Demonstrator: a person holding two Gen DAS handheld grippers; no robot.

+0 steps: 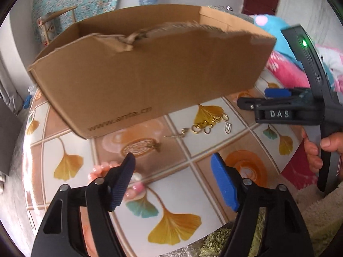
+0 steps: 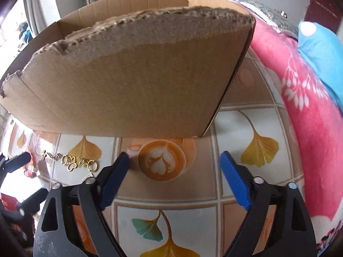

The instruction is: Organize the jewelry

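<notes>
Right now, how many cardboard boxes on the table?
1: the open cardboard box at the table's far side, behind the loose jewelry. Its inside isn't visible.

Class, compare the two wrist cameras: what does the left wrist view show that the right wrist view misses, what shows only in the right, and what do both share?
Only the left wrist view shows the pink bead bracelet beside the left gripper, the round filigree pendant and the box's printed web address.

Only the right wrist view shows the latte-art print on the tablecloth.

Both show the cardboard box, the gold jewelry pile and the right gripper, open.
</notes>
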